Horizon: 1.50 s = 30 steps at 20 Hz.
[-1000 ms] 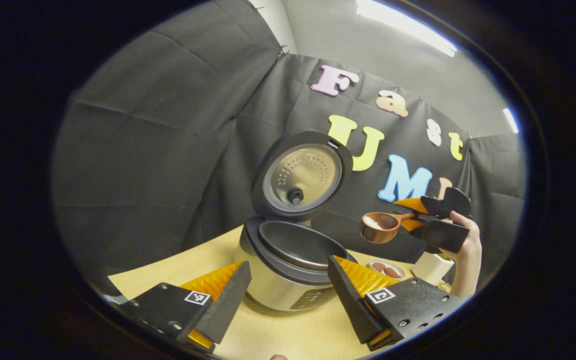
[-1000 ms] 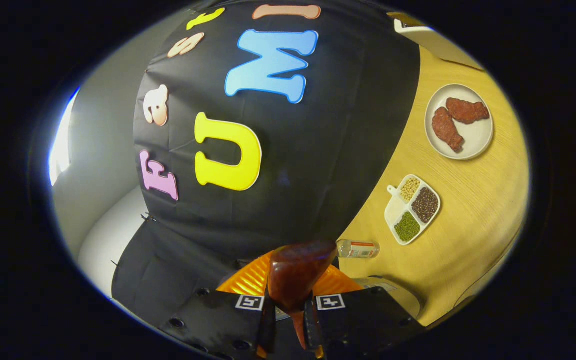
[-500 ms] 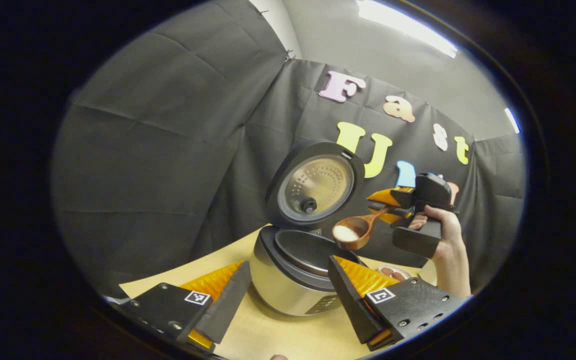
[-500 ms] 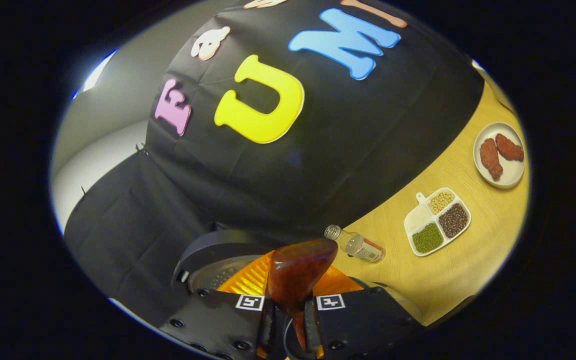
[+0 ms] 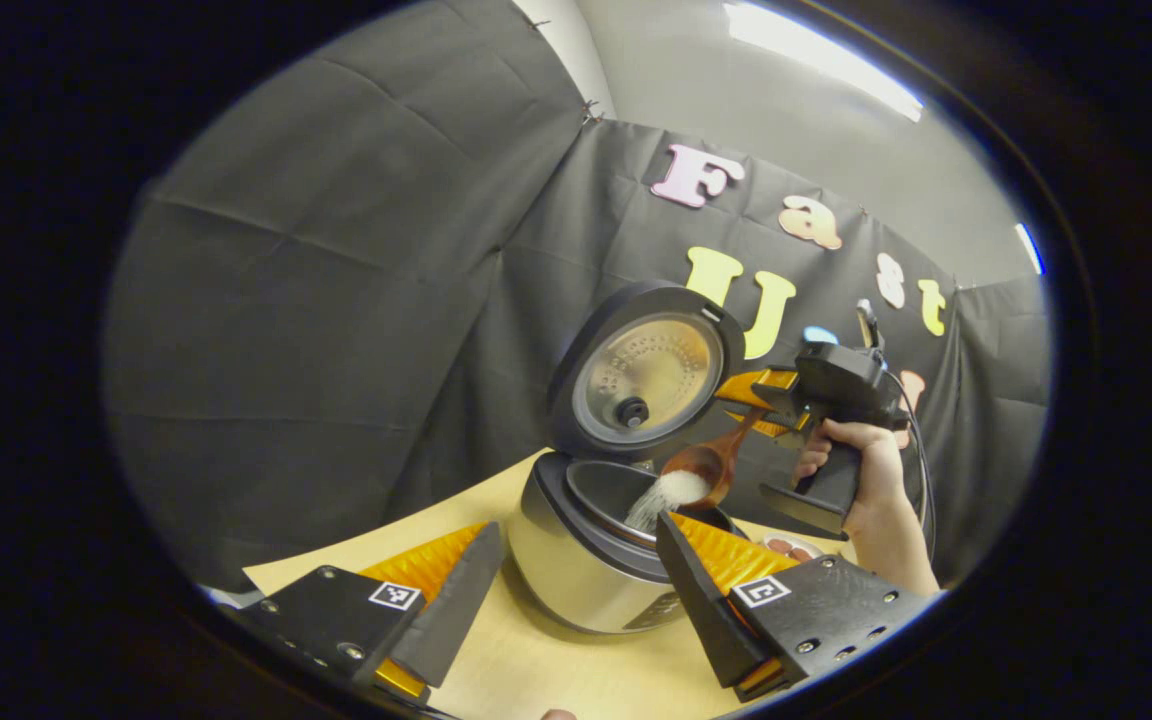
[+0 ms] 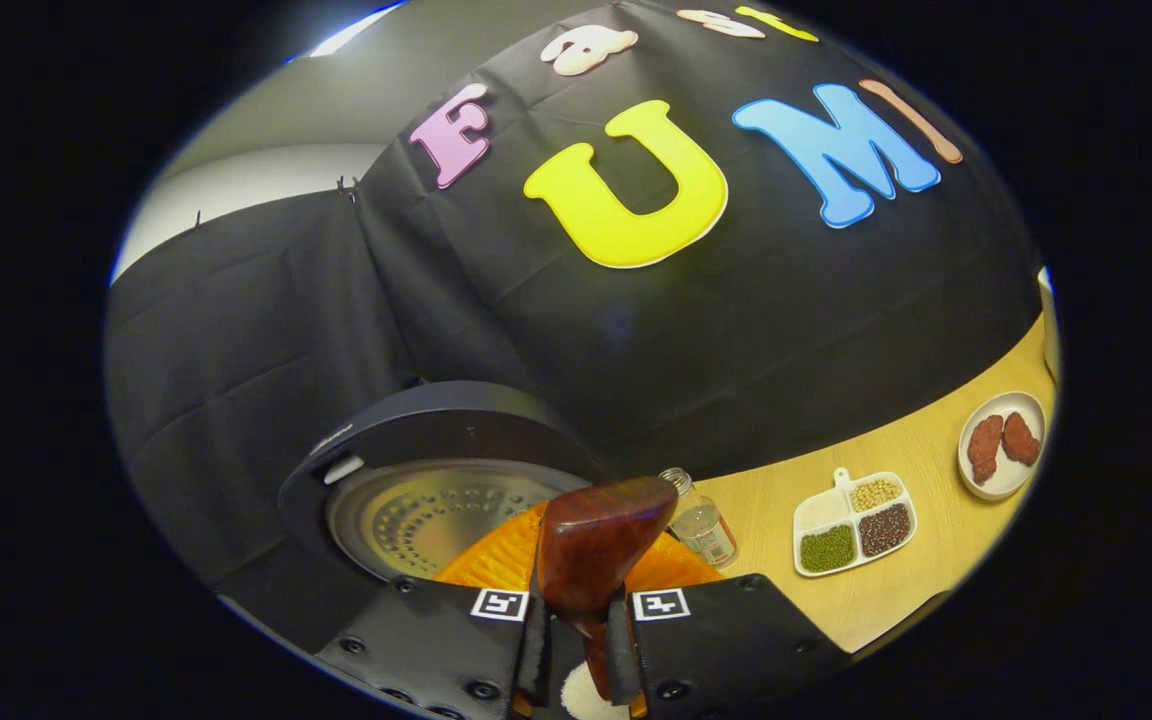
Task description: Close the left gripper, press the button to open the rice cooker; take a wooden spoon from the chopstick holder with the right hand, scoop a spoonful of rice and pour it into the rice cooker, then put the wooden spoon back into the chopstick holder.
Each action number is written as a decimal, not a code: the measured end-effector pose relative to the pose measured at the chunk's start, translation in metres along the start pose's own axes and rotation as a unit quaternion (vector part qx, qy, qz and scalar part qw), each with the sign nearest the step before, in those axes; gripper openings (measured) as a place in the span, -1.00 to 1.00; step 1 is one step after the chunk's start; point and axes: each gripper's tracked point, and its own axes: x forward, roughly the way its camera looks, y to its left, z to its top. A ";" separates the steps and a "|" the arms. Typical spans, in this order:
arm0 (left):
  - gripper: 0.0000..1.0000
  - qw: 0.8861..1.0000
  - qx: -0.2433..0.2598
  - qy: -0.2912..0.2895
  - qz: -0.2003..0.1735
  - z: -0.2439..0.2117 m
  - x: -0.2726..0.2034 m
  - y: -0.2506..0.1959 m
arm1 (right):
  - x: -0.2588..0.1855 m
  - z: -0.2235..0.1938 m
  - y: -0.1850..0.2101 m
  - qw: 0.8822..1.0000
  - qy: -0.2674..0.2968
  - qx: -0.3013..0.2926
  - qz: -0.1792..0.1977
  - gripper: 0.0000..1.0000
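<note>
The right gripper point(image 5: 751, 400), clenched on the wooden spoon point(image 5: 706, 465), has now tipped it; rice point(image 5: 661, 497) falls, probably into the rice cooker point(image 5: 586, 560) at 6 o'clock below; the left gripper point(image 5: 576, 590) is open.

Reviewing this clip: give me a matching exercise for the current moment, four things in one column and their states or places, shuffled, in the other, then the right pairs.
Things:
1. rice cooker
2. wooden spoon
3. left gripper
4. divided dish

States or places:
A. open, holding nothing
B. lid raised
C. tipped, rice spilling from it
D. on the table beside a small bottle

Pairs: 1-B, 2-C, 3-A, 4-D. The right gripper clamps the spoon's handle.
</note>
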 end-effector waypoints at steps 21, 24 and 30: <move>0.94 1.000 -0.001 -0.002 -0.006 -0.001 0.003 -0.006 | 0.002 -0.011 0.056 0.980 -0.014 -0.191 0.047 -0.60; 0.93 1.000 0.006 -0.003 -0.001 -0.001 0.001 -0.003 | 0.001 -0.018 0.062 0.970 -0.007 -0.239 0.053 -0.53; 0.94 1.000 0.011 -0.007 0.005 0.000 -0.002 -0.005 | -0.006 -0.042 0.061 0.950 0.017 -0.309 0.045 -0.53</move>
